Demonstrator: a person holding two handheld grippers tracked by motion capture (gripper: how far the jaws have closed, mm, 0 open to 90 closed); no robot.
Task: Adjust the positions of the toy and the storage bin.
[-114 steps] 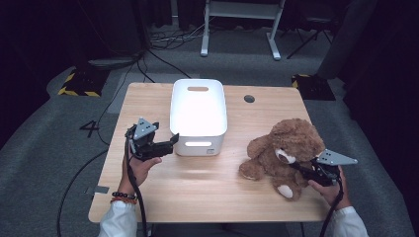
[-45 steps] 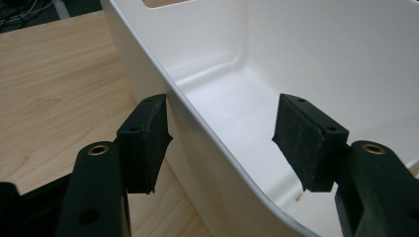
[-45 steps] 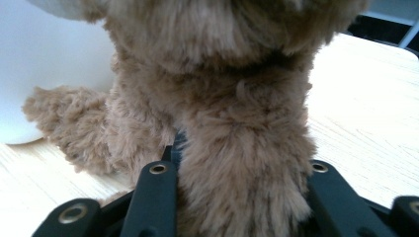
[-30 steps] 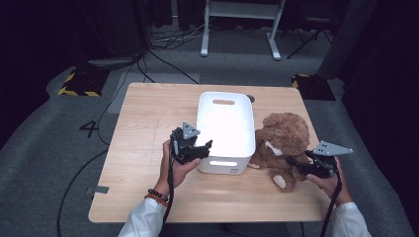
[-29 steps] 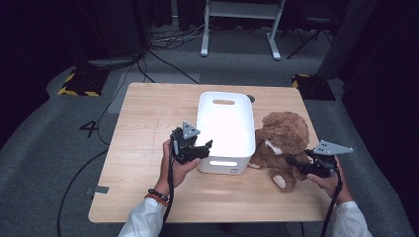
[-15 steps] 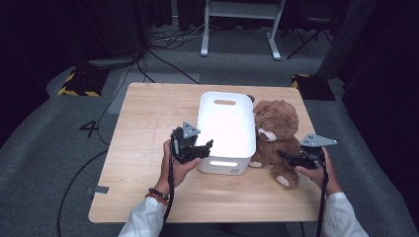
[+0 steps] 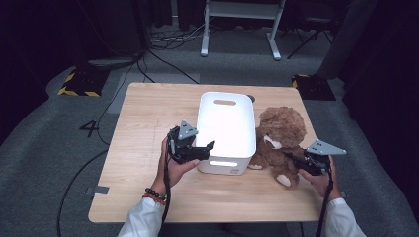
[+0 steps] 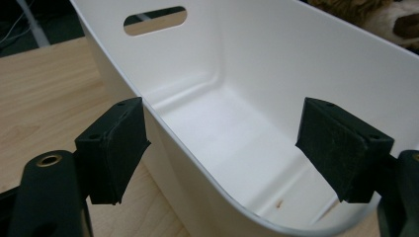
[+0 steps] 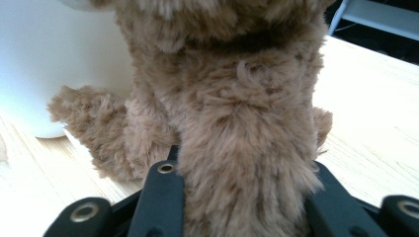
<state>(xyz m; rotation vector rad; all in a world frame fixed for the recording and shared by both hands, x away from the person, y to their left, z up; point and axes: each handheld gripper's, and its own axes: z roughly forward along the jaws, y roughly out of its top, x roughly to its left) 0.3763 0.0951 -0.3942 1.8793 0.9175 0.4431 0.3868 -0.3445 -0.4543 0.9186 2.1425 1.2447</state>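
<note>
A: Starting at the left, what sits in the left gripper (image 7: pixel 211 146)?

B: Its 2 jaws have just been opening; they stand spread astride the near wall of the white bin (image 8: pixel 237 98), one pad outside, one inside, neither pressing.

A: And the right gripper (image 7: pixel 288 156)?

B: Its jaws have just been closing and now pinch the teddy bear (image 9: pixel 232 113), whose fur bulges between them; the bear sits against the bin.

A: Underneath?

B: A light wooden table (image 7: pixel 148 113), grey carpet around, a dark room behind.

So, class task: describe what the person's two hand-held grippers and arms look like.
The left hand-held gripper and the right hand-held gripper are black, each topped by a grey three-cornered plate and trailing a black cable. White sleeves; a dark bead bracelet on the left wrist.
</note>
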